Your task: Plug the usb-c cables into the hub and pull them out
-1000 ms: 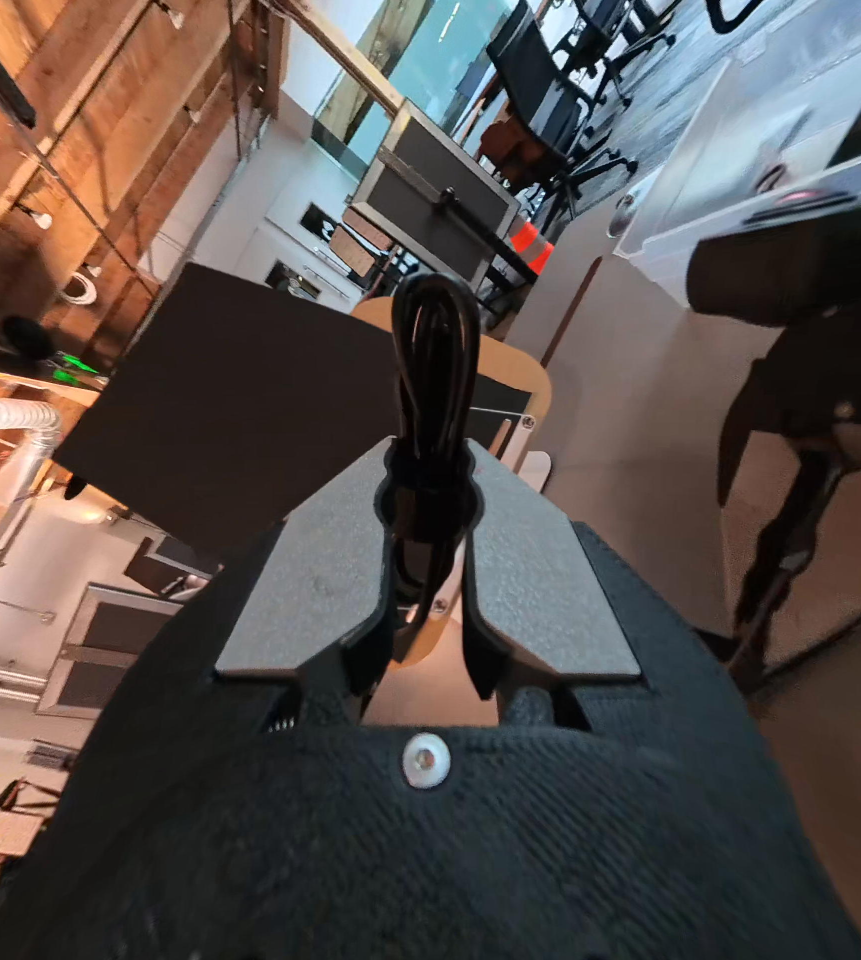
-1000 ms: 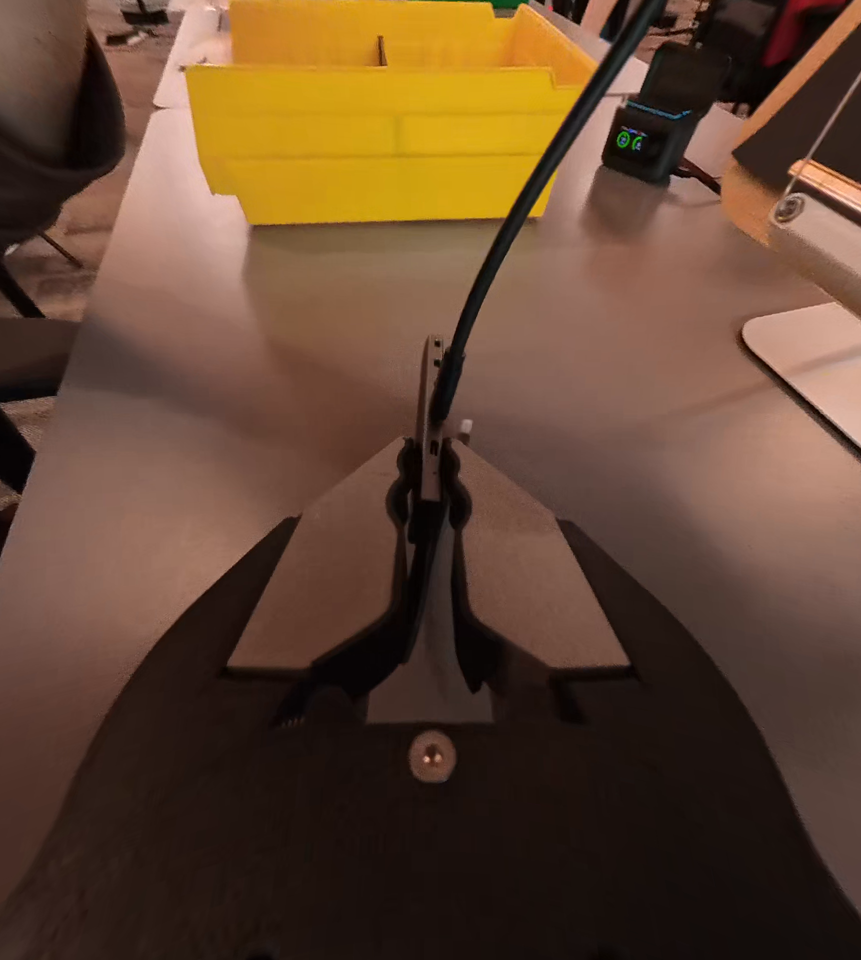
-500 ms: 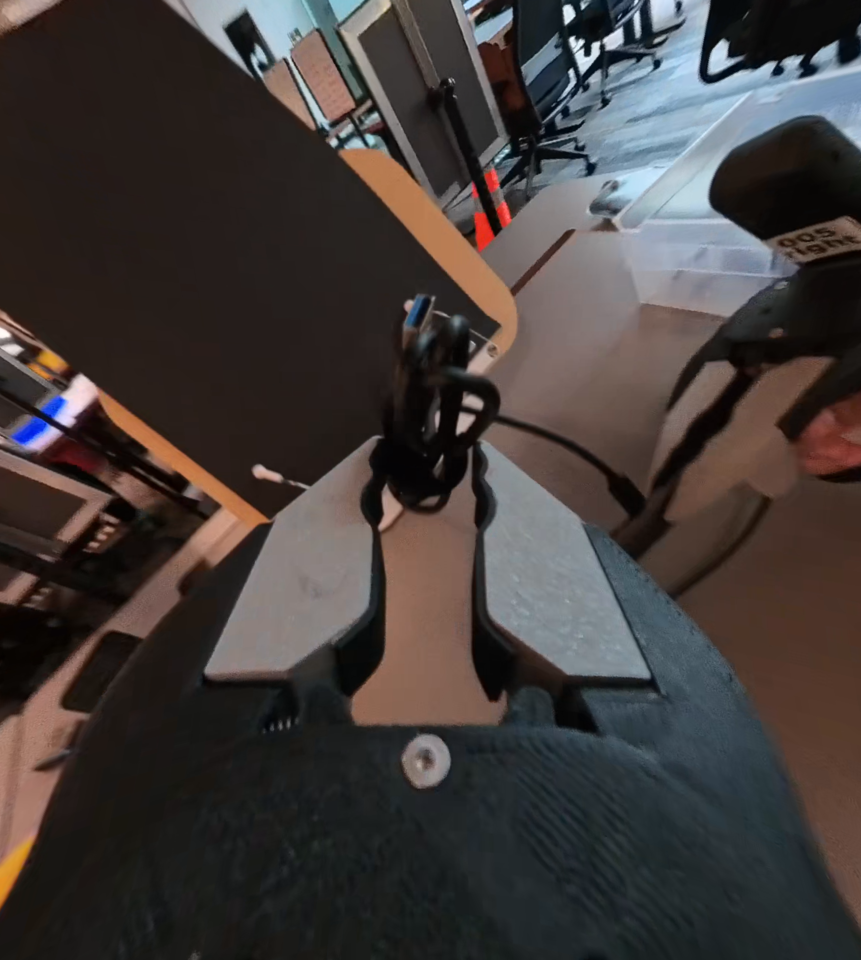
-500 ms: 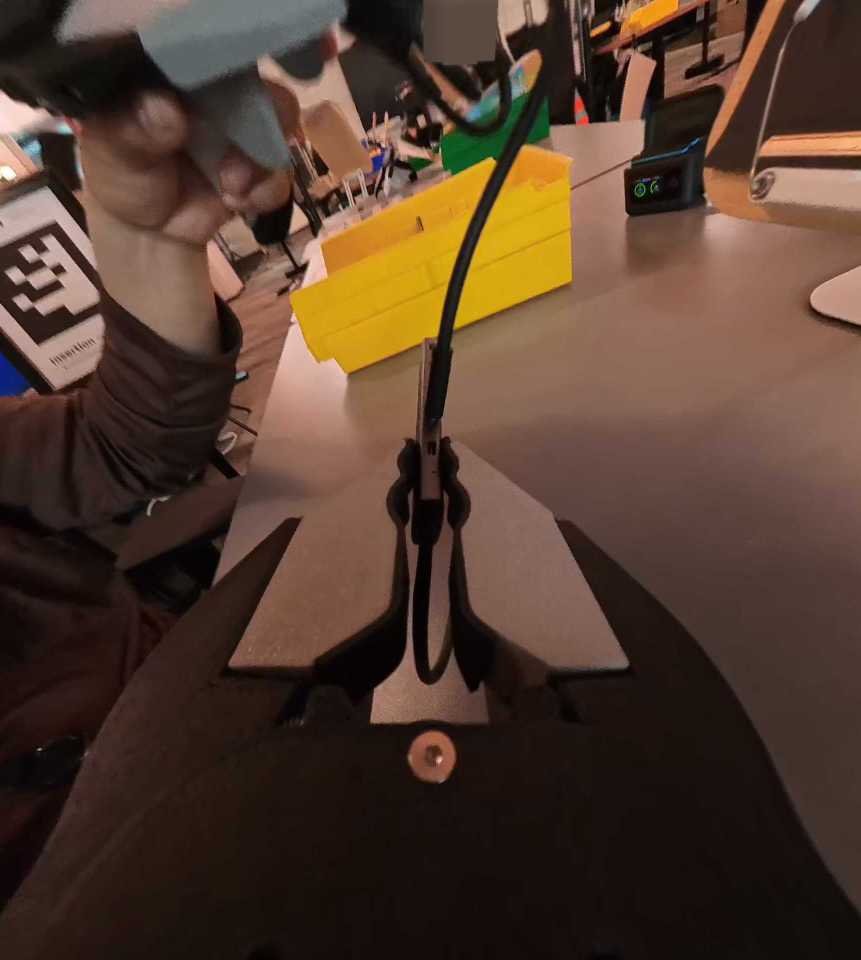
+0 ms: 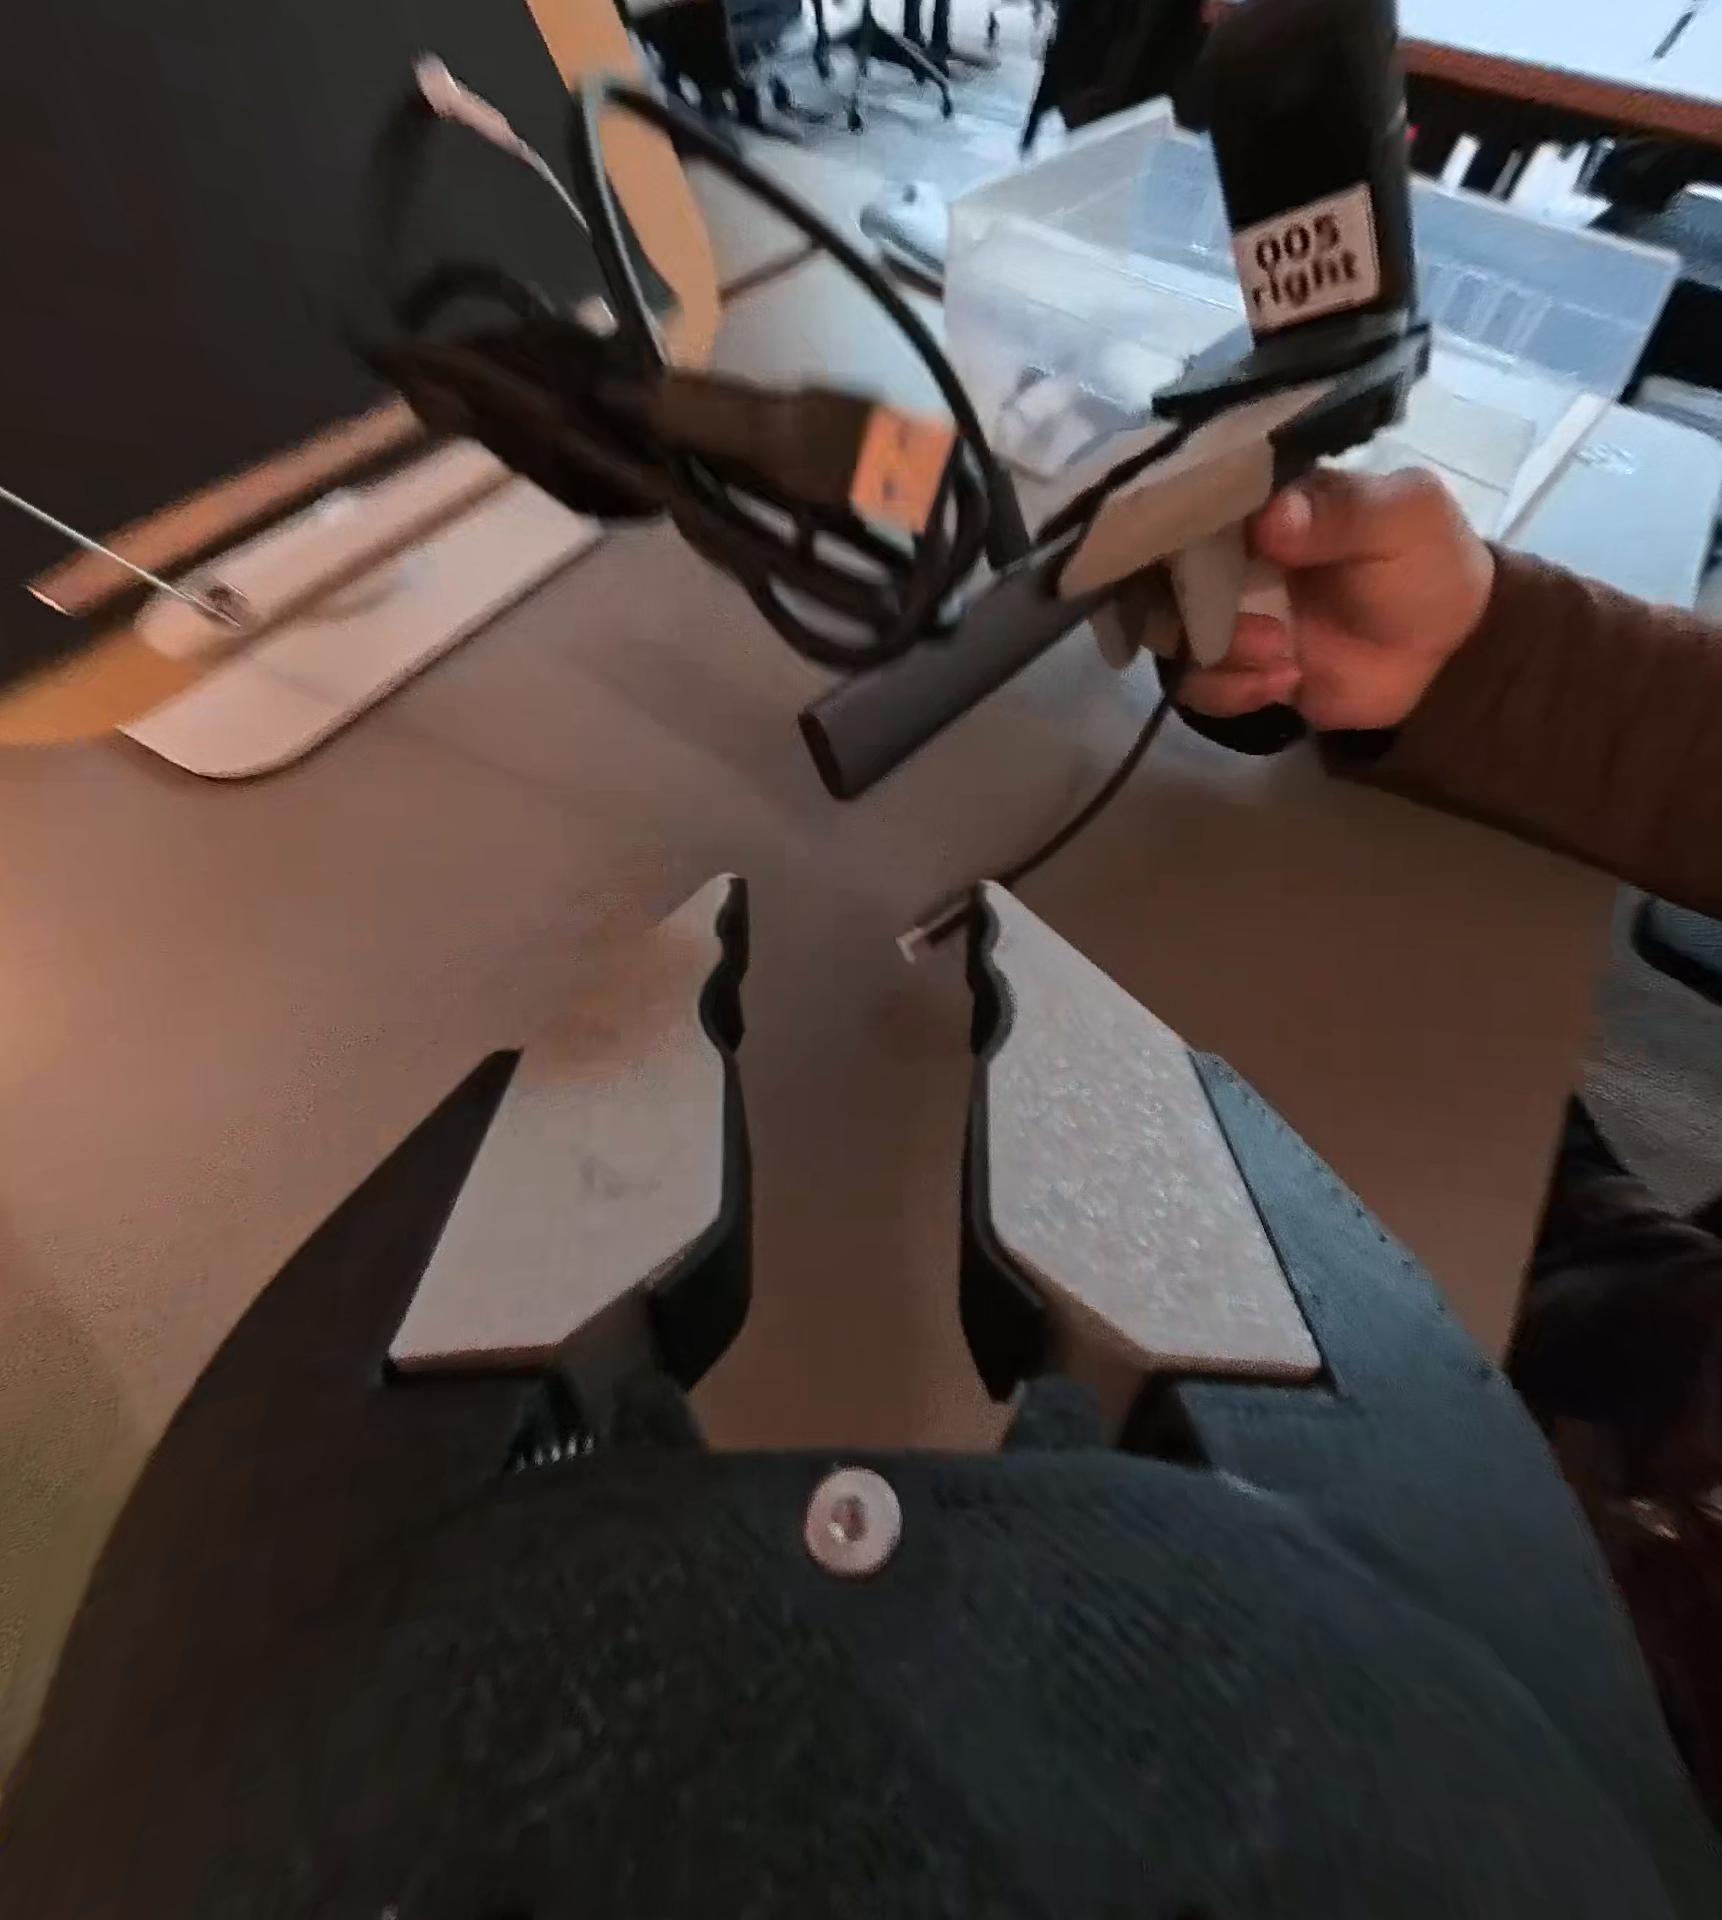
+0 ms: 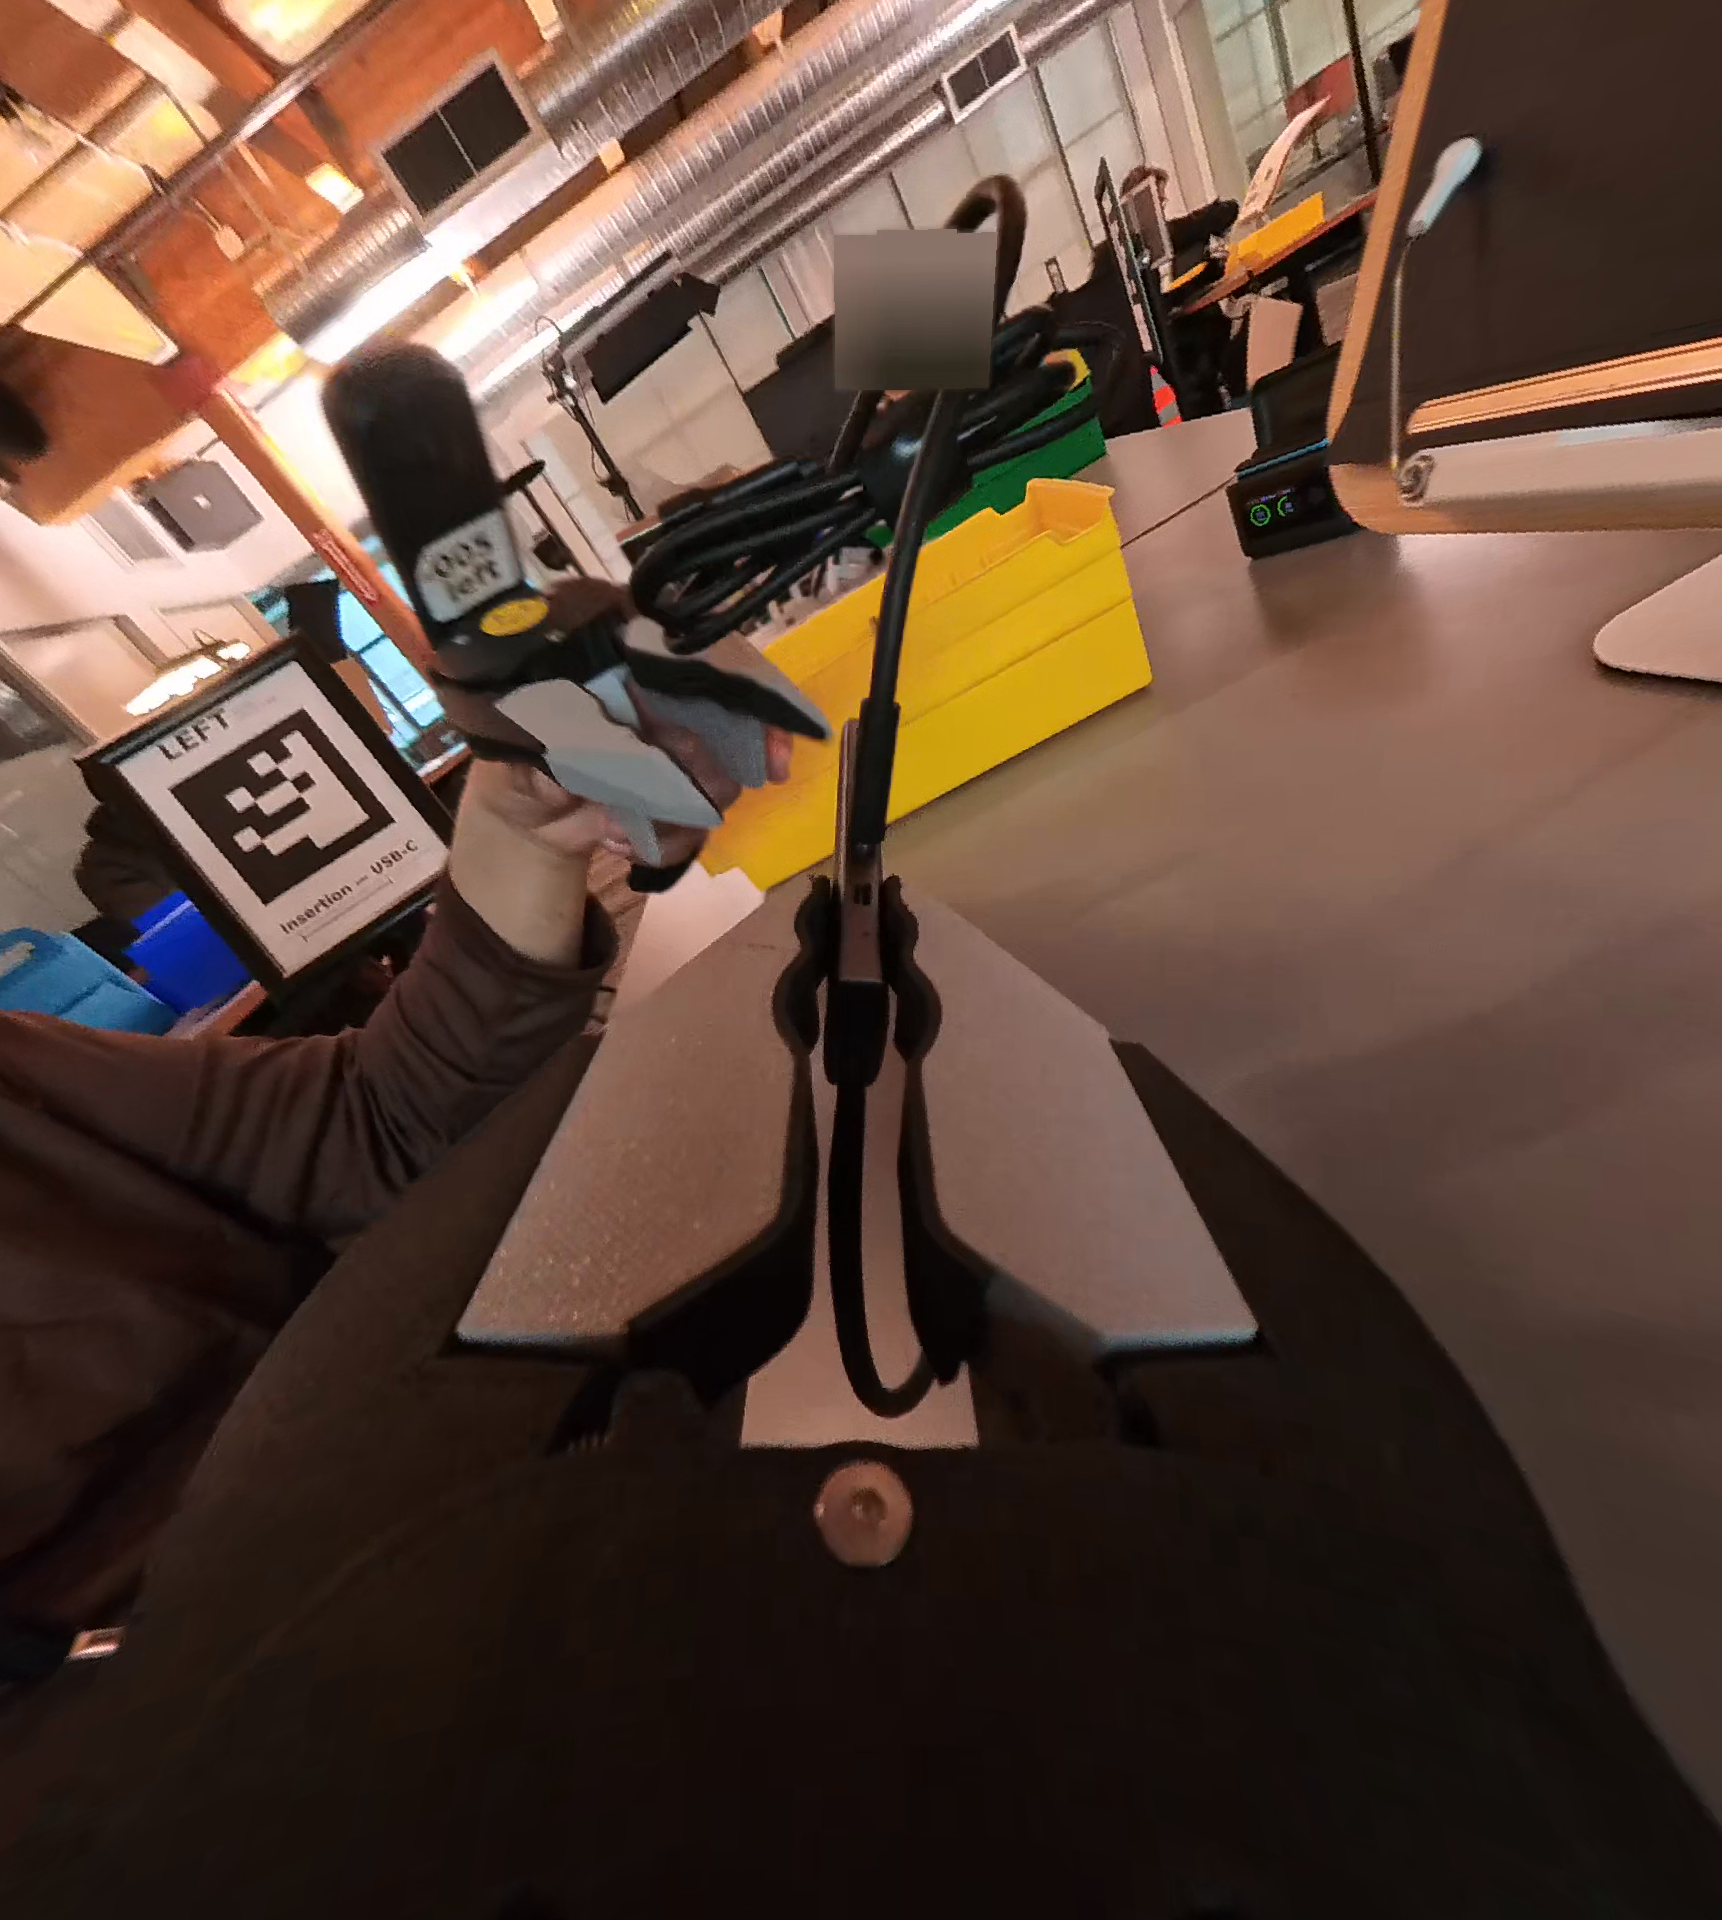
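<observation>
My left gripper [image 5: 852,935] is open and empty above the brown table [image 5: 317,987]. A coiled black cable bundle [image 5: 732,457] with an orange-tipped plug is blurred in the air ahead of it, apart from both fingers. My right gripper [image 6: 857,914] is shut on the slim dark hub [image 6: 852,831], seen edge-on. A black cable [image 6: 888,623] runs from the hub up to the bundle [image 6: 784,540]. In the left wrist view the right gripper [image 5: 1148,520] holds the hub [image 5: 940,665] tilted above the table. The hub's own short lead [image 5: 1075,821] hangs down near my left gripper's right fingertip.
A yellow bin [image 6: 971,665] stands on the table with a green bin behind it. A monitor's flat base [image 6: 1719,634] and a small black device with a lit screen [image 6: 1283,509] stand at the right. A marker sign [image 6: 285,810] stands left. A clear plastic box [image 5: 1459,270] lies beyond the hub. My hands' fingertips stand some 10 cm from each other.
My left gripper has opened and let go of the cable bundle, which is now in the air ahead of it. My right gripper has tilted upward, still holding the hub.
</observation>
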The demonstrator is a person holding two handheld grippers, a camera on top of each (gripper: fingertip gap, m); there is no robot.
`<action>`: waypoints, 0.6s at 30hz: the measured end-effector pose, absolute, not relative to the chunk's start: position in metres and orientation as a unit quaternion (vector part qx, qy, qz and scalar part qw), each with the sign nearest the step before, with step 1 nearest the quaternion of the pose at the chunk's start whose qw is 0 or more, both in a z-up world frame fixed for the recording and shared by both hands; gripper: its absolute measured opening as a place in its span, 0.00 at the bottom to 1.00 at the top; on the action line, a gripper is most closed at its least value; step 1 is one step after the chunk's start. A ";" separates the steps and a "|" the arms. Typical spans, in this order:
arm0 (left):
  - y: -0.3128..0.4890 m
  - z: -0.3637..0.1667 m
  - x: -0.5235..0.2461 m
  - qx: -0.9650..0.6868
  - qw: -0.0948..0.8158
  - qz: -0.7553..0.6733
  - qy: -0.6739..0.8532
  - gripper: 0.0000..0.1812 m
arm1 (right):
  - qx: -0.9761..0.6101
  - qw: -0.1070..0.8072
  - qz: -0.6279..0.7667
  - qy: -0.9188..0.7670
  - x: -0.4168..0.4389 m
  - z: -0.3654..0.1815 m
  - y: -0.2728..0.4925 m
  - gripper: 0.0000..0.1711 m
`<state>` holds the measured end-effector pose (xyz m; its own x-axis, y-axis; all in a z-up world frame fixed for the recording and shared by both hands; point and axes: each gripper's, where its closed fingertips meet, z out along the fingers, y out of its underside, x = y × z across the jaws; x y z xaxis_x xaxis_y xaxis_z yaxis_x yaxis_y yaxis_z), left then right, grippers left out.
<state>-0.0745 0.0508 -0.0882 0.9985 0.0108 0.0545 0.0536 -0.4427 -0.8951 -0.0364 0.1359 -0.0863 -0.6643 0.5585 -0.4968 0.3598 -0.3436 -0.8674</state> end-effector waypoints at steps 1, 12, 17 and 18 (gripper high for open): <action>0.054 -0.099 -0.072 -0.857 0.513 -0.037 -0.019 0.23 | -0.400 0.059 0.717 -0.567 -0.036 -0.086 0.134 0.04; 0.112 -0.112 -0.038 -0.807 0.562 -0.184 -0.008 0.51 | -0.368 0.025 0.714 -0.594 -0.028 -0.091 0.115 0.04; 0.106 -0.098 -0.019 -0.756 0.594 -0.273 0.027 0.08 | -0.346 0.006 0.721 -0.600 -0.019 -0.086 0.114 0.04; 0.105 -0.097 -0.017 -0.747 0.598 -0.290 0.027 0.06 | -0.344 0.001 0.721 -0.602 -0.018 -0.086 0.113 0.04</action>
<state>-0.0167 0.1046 -0.0971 0.8305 -0.3862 0.4013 0.3069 -0.2839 -0.9084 -0.0181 0.1131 -0.0857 -0.7636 0.4156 -0.4942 0.4121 -0.2755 -0.8685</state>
